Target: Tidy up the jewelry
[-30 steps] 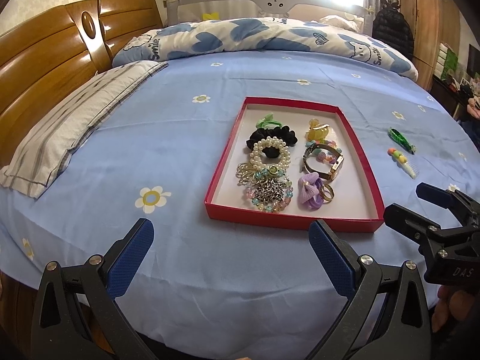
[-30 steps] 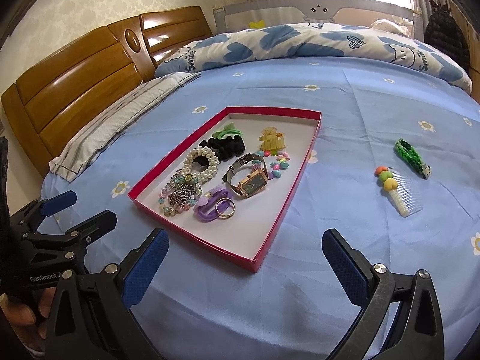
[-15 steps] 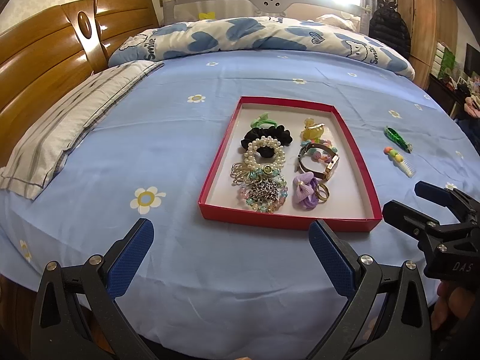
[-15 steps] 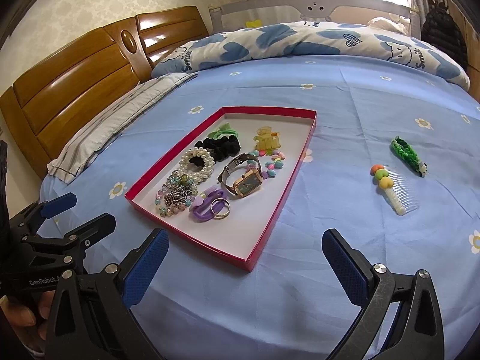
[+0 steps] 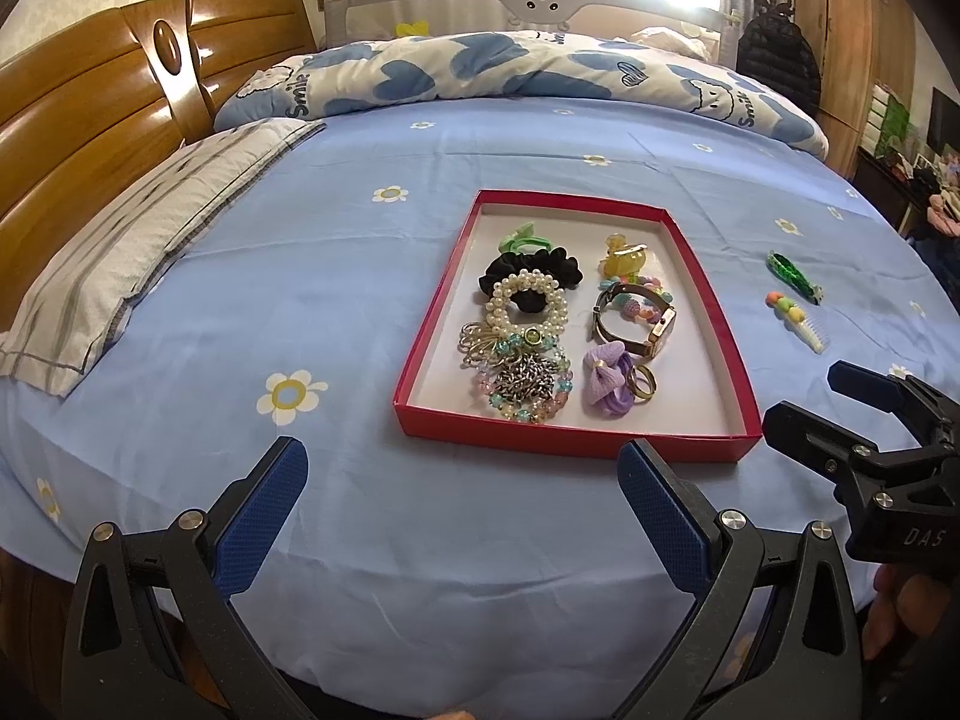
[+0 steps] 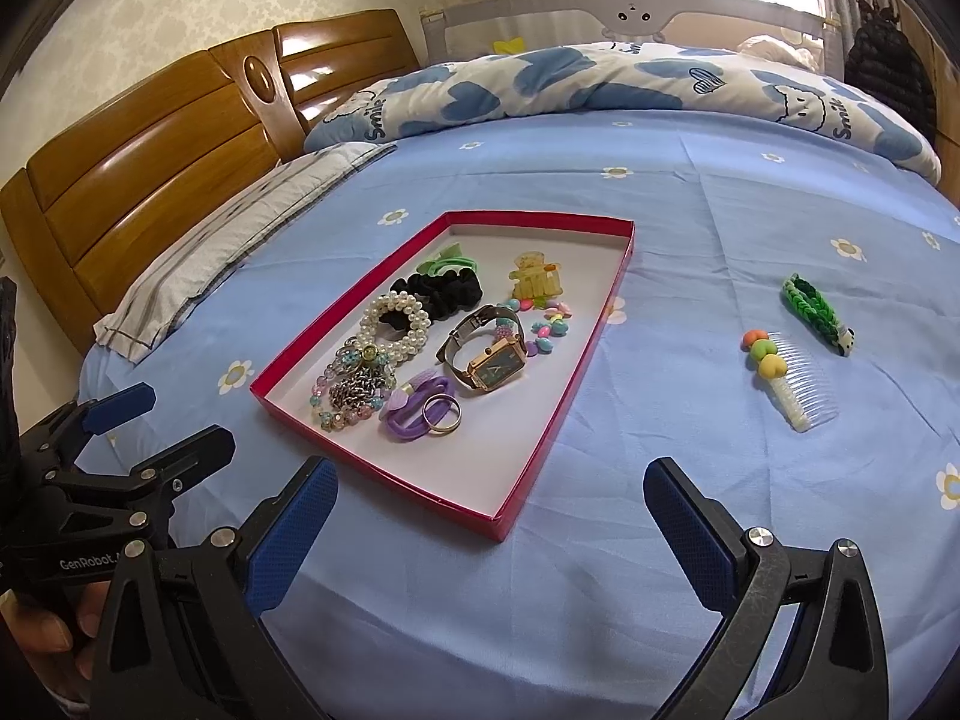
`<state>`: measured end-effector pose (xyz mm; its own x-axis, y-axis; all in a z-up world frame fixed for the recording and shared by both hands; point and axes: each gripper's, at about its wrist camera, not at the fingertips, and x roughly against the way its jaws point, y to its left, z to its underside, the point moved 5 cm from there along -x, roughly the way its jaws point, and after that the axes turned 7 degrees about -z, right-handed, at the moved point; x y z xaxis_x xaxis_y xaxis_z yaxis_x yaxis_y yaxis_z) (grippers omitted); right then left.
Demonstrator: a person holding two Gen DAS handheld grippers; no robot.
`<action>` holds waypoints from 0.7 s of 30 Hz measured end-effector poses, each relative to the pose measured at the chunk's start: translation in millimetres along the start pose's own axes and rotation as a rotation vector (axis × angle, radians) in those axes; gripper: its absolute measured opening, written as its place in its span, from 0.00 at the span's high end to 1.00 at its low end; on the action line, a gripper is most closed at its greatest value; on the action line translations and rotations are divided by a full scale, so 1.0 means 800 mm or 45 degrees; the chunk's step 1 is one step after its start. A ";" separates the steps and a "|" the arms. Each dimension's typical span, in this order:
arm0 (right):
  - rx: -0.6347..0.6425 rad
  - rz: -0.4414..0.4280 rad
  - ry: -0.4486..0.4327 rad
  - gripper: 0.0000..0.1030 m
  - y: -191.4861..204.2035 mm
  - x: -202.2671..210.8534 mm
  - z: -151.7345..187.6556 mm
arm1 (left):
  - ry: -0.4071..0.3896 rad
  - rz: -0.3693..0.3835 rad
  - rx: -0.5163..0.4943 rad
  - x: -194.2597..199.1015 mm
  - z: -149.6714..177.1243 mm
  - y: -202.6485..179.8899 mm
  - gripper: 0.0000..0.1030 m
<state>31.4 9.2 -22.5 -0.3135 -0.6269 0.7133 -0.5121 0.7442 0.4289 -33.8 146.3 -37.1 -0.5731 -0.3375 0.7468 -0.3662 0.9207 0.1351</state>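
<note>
On blue sheet, rectangular red tray, pearl bracelet

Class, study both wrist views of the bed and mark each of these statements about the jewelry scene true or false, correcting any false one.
1. The watch lies inside the red tray. True.
2. The clear comb lies inside the tray. False: it lies on the sheet, outside it.
3. The right tool grips a ring. False: it is open and empty.
4. The green braided clip lies beyond the comb. True.
</note>
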 end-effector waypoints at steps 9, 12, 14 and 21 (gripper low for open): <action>0.001 0.002 -0.004 0.00 0.001 0.000 0.000 | 0.002 -0.003 -0.002 -0.001 0.001 0.001 0.00; 0.002 0.000 -0.006 0.00 0.002 0.001 0.000 | 0.005 -0.001 -0.001 -0.002 0.001 0.001 0.00; 0.002 0.000 -0.007 0.00 0.002 0.001 -0.001 | 0.004 -0.004 -0.001 -0.001 0.002 0.001 0.00; 0.003 0.000 -0.010 0.00 0.005 0.002 -0.001 | 0.002 -0.006 -0.004 -0.001 0.002 0.001 0.00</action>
<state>29.9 11.4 -19.1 -0.3198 -0.6285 0.7090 -0.5136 0.7438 0.4277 -34.8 147.3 -38.4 -0.5703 -0.3416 0.7470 -0.3668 0.9196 0.1405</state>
